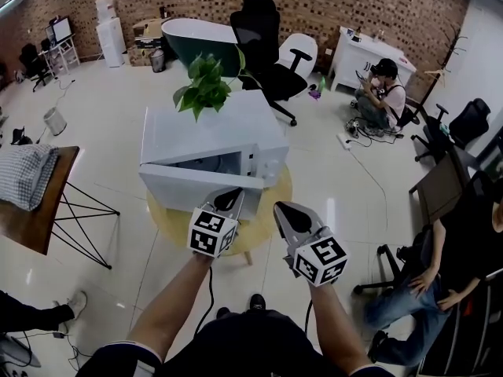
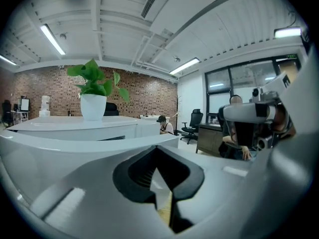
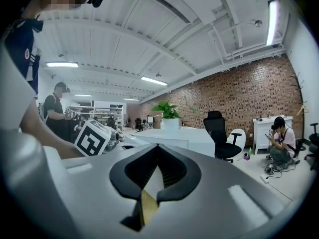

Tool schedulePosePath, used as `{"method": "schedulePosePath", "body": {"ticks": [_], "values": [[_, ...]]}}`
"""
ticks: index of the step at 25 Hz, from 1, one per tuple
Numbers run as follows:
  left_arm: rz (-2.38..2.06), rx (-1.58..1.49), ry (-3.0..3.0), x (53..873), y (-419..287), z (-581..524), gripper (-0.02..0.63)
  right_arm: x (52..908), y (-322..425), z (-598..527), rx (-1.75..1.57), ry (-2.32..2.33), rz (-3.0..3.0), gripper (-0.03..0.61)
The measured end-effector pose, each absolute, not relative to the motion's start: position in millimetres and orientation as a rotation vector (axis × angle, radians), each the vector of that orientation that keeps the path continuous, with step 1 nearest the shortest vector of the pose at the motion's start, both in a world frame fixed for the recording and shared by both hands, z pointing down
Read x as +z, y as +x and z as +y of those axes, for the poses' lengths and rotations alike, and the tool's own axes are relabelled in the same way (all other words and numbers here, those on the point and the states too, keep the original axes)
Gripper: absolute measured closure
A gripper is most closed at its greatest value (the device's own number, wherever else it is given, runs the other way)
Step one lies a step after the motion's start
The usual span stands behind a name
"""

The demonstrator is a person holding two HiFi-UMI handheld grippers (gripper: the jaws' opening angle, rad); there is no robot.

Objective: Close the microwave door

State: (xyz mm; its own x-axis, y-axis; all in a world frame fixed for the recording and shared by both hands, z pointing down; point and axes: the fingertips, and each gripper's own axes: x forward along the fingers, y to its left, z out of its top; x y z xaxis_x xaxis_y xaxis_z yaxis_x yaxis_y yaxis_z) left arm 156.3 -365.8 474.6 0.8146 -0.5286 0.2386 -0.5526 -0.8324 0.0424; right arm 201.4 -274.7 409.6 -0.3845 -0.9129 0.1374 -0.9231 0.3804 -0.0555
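Note:
A white microwave point(image 1: 212, 128) stands on a round yellow table point(image 1: 169, 222) with a potted plant point(image 1: 206, 85) on top. Its door point(image 1: 189, 193) hangs ajar, and a dark gap shows the inside behind it. My left gripper point(image 1: 230, 199) is shut, with its tip at the door's front face near the free right end. Just right of the door's edge, my right gripper point(image 1: 281, 210) is also shut and holds nothing. In the left gripper view, the shut left gripper point(image 2: 157, 148) points over the door's top edge point(image 2: 89, 142). The right gripper point(image 3: 157, 146) faces the microwave point(image 3: 174, 136) from the side.
A wooden table point(image 1: 35, 218) with a checked cloth point(image 1: 27, 175) stands at the left. Black office chairs point(image 1: 263, 42) are behind the microwave. One person sits on the floor point(image 1: 381, 93) at the back right, and another sits point(image 1: 440, 265) close on my right.

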Motion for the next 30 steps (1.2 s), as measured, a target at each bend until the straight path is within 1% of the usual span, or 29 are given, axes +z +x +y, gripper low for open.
{"method": "schedulePosePath", "body": {"ticks": [19,30], "values": [[-0.995,0.356,2.791,488.8,181.4,-428.9,0.603,407.4,240.4,-305.8,0.167,1.670,-2.542,0.577],[-0.991,0.290,2.807,465.4,172.2,-399.1,0.603,415.3,229.6,-324.7,0.160,1.589,-2.579,0.577]]}}
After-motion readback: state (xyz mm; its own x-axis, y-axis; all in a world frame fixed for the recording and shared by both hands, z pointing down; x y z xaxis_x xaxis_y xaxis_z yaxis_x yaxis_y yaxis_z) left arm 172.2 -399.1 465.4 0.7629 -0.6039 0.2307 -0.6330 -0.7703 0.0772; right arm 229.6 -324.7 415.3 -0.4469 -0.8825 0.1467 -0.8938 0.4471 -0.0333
